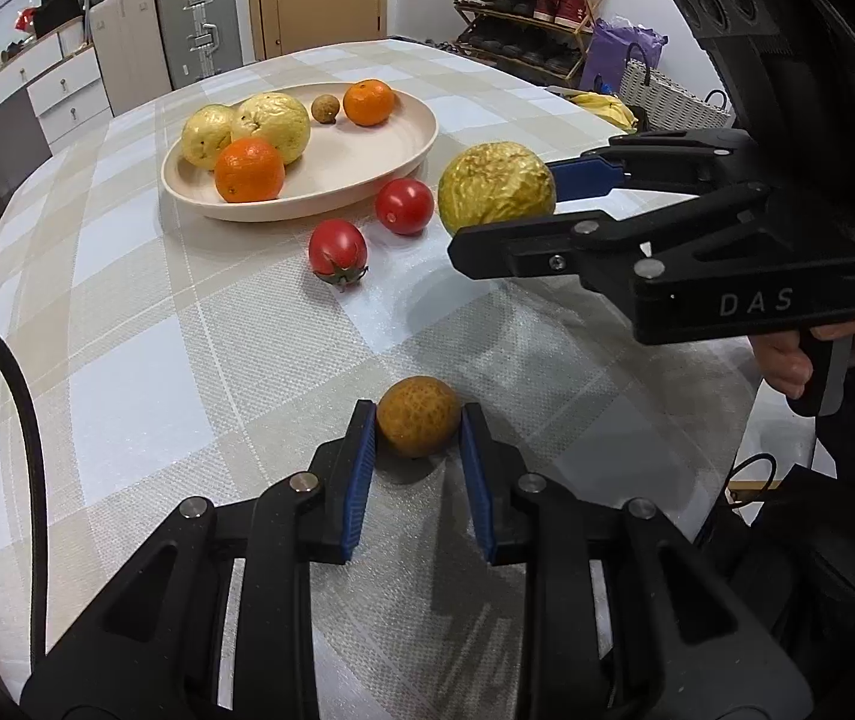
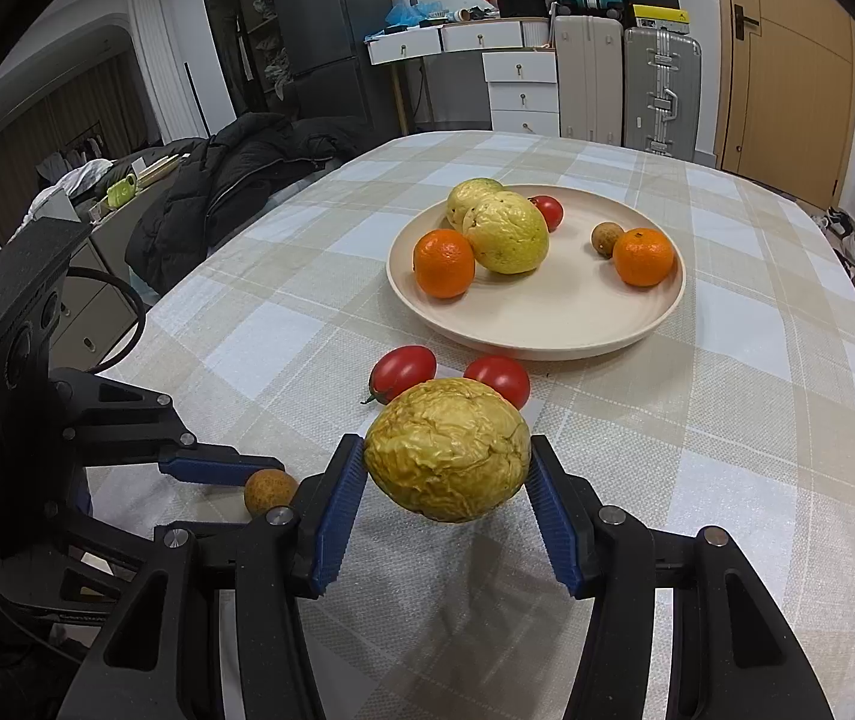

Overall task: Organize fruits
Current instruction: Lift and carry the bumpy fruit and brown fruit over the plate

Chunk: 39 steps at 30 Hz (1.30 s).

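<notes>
My left gripper (image 1: pixel 418 420) is shut on a small brown longan (image 1: pixel 419 416) that rests on the checked tablecloth; from the right wrist view the same longan (image 2: pixel 270 491) shows between the left gripper's fingers. My right gripper (image 2: pixel 448 468) is shut on a wrinkled yellow-green guava (image 2: pixel 448 449) and holds it above the cloth; the left wrist view shows that guava (image 1: pixel 496 189) at its fingertips. A beige plate (image 2: pixel 547 324) holds two oranges, two pale guavas, a small longan and a tomato. Two red tomatoes (image 1: pixel 337 249) (image 1: pixel 404 205) lie on the cloth beside the plate (image 1: pixel 331 192).
Bananas (image 1: pixel 604 107) lie at the table's far right edge by a woven basket. A dark jacket (image 2: pixel 217 192) is heaped off the table's left side. Suitcases, drawers and a shoe rack stand along the walls. A hand (image 1: pixel 787 354) grips the right gripper's handle.
</notes>
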Motion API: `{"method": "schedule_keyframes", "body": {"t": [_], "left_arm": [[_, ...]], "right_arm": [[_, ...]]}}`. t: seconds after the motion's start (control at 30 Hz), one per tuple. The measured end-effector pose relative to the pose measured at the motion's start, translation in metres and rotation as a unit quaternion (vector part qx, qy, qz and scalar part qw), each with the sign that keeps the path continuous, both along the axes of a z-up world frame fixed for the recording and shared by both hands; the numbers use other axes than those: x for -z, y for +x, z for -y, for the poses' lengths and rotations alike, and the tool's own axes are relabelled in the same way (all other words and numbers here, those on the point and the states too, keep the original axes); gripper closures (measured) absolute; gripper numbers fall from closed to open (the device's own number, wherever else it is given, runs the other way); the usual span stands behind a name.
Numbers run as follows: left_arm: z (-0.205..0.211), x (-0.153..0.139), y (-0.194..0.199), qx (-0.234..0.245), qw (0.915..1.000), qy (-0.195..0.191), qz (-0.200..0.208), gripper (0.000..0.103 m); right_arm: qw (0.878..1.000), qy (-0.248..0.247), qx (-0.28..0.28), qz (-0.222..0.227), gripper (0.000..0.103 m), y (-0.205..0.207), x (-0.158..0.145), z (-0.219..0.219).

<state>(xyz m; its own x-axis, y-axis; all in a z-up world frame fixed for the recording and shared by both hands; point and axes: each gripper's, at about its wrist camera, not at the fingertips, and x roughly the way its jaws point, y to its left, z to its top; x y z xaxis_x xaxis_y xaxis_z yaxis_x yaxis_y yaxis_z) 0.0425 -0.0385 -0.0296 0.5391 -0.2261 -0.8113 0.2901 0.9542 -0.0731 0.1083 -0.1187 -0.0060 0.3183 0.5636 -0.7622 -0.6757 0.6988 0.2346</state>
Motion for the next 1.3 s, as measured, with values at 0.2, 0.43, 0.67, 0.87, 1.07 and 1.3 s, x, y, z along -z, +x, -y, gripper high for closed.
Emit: {"method": "schedule_keyframes", "body": {"t": [0.2,0.43,0.67,0.87,1.07,1.3], "left_arm": [[-0.008,-0.006,0.003,-0.021,0.9996,-0.008,0.016,0.078],[-0.017,-0.015,0.007,-0.054,0.9972,-0.016,0.048,0.078],[-0.03,-0.028,0.01,-0.095,0.9914,-0.03,0.085,0.078],[-0.041,-0.034,0.014,-0.121,0.9863,-0.039,0.105,0.078],[-0.045,-0.036,0.023,-0.138,0.9829,-0.044,0.114,0.078],[-0.047,-0.038,0.033,-0.147,0.9802,-0.051,0.122,0.078]], "right_arm": [[1.0,0.005,0.007,0.003,0.048,0.003,0.0,0.004],[1.0,0.014,0.019,0.008,0.048,0.005,-0.003,0.009],[0.999,0.026,0.032,0.017,0.048,0.008,-0.006,0.016],[0.998,0.035,0.04,0.023,0.048,0.011,-0.006,0.019],[0.998,0.038,0.044,0.024,0.048,0.014,-0.005,0.019],[0.997,0.046,0.055,0.031,0.048,0.02,-0.009,0.026]]}}
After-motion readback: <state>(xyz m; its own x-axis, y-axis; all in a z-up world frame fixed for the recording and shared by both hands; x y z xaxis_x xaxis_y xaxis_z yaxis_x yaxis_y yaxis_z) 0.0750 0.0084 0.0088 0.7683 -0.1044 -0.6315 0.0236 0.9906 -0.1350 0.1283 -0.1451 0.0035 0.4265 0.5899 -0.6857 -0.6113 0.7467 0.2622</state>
